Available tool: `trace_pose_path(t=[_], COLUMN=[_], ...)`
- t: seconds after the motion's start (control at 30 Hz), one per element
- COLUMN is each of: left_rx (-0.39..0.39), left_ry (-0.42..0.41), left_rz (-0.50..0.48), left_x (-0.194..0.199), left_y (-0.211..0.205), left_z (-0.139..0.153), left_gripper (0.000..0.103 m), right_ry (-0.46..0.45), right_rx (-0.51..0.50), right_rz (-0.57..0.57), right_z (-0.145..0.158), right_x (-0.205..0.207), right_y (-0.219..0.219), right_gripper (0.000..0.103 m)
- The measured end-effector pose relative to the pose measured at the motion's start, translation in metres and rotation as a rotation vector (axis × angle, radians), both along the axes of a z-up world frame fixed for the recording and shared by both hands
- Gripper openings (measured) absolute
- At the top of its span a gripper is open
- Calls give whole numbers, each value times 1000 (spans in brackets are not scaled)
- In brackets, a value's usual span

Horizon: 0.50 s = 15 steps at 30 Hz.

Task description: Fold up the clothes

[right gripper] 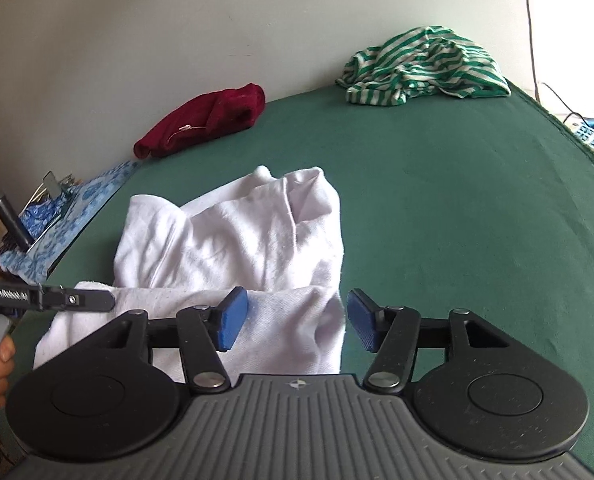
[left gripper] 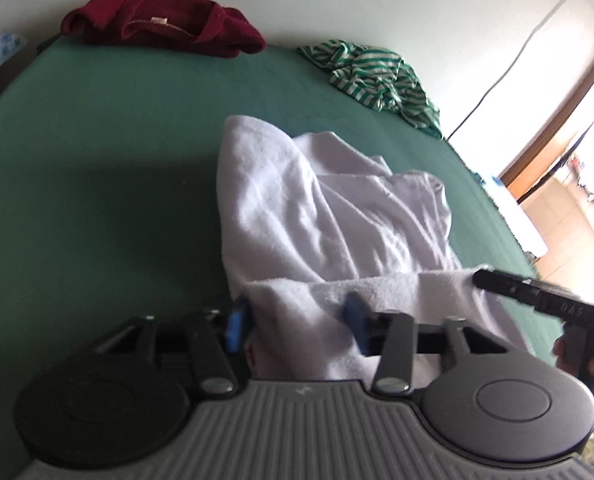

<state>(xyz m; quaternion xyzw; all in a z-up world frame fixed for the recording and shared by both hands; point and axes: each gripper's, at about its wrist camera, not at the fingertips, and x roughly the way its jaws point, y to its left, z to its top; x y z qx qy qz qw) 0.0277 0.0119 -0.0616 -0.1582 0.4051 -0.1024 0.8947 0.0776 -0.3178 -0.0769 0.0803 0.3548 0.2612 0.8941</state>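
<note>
A green cloth-covered table (right gripper: 457, 208) stands against a pale wall. The left hand-held gripper (left gripper: 297, 320) has its blue pads spread around the near folded hem of a crumpled white cotton garment (left gripper: 337, 216), not pinching it; the right hand-held gripper (right gripper: 293, 320) gapes over the same hem's corner. Farther back lie a dark red knit garment (right gripper: 205, 120) and a green-and-white striped shirt (right gripper: 425, 68).

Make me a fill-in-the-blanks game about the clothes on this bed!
1. The white garment lies on a ____ sheet.
2. The striped shirt is white and ____.
3. The crumpled garment near the wall, left of the striped shirt, is dark ____.
4. The pads of the right gripper are ____.

Missing words: green; green; red; blue
</note>
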Motion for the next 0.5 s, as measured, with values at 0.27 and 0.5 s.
trace_pose_path(t=[0.27, 0.5], left_rx=[-10, 17], left_ry=[-47, -99], left_rz=[11, 14], left_x=[-5, -18], left_y=[5, 2], left_z=[9, 27], left_gripper=[15, 13], right_ry=[-18, -52], right_rx=[4, 23], right_rz=[57, 75], right_z=[3, 15], right_x=[-2, -6], right_y=[4, 1], right_gripper=[19, 18])
